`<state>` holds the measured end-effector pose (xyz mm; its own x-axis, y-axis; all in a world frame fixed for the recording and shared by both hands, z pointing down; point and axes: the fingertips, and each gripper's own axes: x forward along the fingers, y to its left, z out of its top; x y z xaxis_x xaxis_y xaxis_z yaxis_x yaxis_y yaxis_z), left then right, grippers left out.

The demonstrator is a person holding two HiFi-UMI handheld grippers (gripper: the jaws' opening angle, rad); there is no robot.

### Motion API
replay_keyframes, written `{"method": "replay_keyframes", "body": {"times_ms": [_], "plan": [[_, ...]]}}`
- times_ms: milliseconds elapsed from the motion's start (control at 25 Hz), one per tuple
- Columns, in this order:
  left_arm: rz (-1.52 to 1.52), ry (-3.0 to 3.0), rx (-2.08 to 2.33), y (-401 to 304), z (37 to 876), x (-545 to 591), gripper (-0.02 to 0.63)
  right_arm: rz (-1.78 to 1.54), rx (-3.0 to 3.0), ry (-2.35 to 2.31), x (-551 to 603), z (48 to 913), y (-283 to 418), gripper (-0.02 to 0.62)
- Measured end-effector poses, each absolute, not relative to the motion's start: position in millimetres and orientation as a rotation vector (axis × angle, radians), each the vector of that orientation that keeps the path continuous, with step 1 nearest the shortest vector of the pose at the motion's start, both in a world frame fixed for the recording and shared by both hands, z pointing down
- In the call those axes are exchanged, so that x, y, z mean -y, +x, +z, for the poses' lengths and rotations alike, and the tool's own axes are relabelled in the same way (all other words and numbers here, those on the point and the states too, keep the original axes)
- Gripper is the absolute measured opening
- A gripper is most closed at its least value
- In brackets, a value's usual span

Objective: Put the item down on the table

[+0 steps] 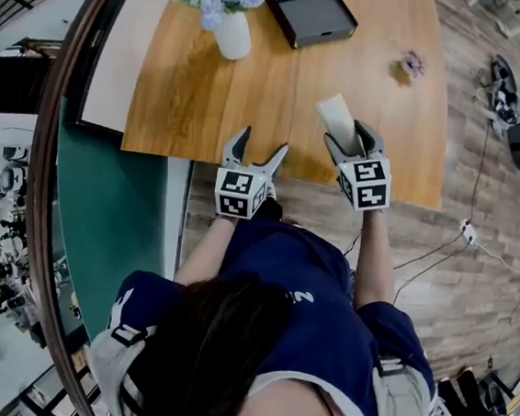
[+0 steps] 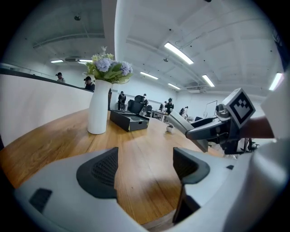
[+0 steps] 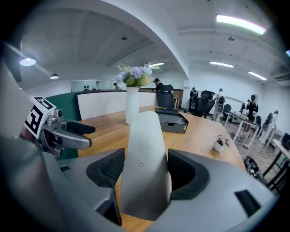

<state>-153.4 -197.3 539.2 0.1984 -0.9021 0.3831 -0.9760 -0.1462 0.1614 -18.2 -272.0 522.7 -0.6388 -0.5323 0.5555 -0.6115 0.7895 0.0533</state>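
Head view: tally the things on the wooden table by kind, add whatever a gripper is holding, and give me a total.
Vase of flowers: 1
Black box: 1
Small potted plant: 1
Grey case, held in the right gripper: 1
Total: 4

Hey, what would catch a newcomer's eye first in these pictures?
The pale grey case clamped in the right gripper, held over the near edge of the wooden table. Next, the white vase of flowers at the table's far side, beside a dark box. The left gripper is open and empty.
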Motion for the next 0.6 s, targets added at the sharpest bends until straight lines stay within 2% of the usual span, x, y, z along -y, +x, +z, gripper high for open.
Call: {"method": "replay_keyframes", "body": {"times_ms": [600], "plan": [[0.335,2.350,1.488,-124.4,535.4,243.3,0.367,0.193,2.195,1.002,360.2,540.6,34.1,0.308]]}}
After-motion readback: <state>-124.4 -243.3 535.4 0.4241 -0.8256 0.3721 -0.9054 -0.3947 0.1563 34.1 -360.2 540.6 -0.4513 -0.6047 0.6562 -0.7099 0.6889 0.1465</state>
